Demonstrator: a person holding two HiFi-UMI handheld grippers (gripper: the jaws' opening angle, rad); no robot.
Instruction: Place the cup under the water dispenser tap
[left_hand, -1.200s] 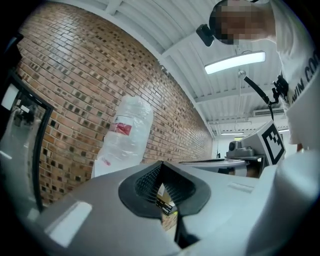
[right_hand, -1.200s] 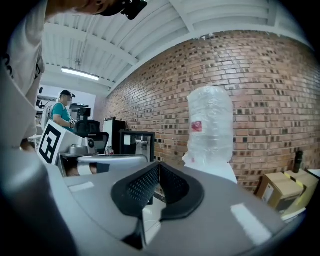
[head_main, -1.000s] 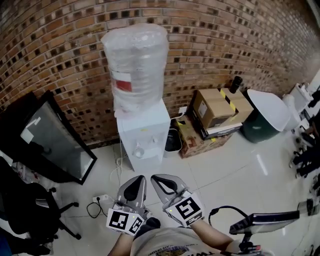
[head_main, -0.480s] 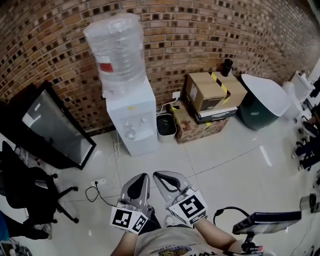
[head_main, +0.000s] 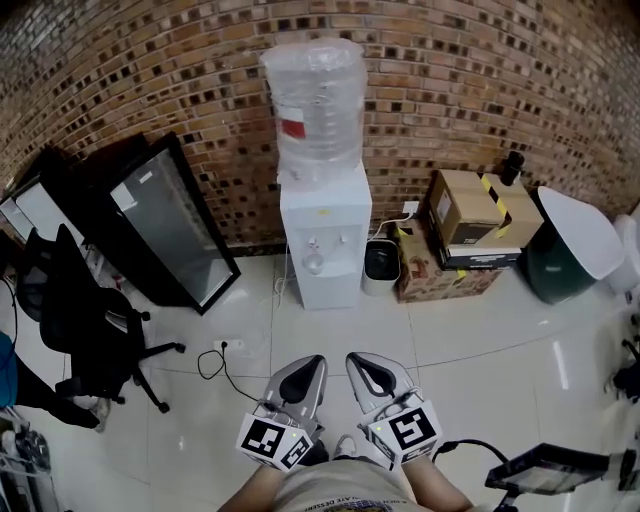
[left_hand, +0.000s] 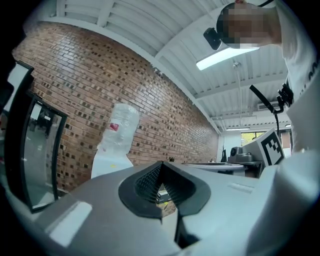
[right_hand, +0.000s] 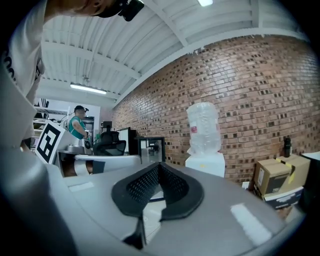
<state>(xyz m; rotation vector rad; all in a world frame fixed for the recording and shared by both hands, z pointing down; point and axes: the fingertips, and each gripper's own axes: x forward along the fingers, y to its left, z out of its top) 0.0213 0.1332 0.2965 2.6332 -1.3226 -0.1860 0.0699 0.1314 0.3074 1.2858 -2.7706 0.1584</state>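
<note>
The white water dispenser (head_main: 322, 240) stands against the brick wall with a clear bottle (head_main: 318, 105) on top. A small pale cup (head_main: 313, 263) appears to sit in its tap recess, too small to make out well. My left gripper (head_main: 311, 364) and right gripper (head_main: 358, 361) are held side by side low in the head view. They point toward the dispenser and are well short of it. Both are shut and hold nothing. The left gripper view shows closed jaws (left_hand: 161, 167) with the dispenser (left_hand: 111, 162) beyond. The right gripper view shows the same (right_hand: 160, 166), dispenser (right_hand: 206, 162) ahead.
A black glass-fronted cabinet (head_main: 165, 225) leans at the left beside an office chair (head_main: 85, 330). A small black bin (head_main: 380, 262), cardboard boxes (head_main: 470, 215) and a green bin with a white lid (head_main: 570, 245) line the wall at right. A power strip with cable (head_main: 222, 350) lies on the tiles.
The dispenser now sits farther from both grippers and nearer the middle of the head view. Both grippers have drawn back from it together, still shut.
</note>
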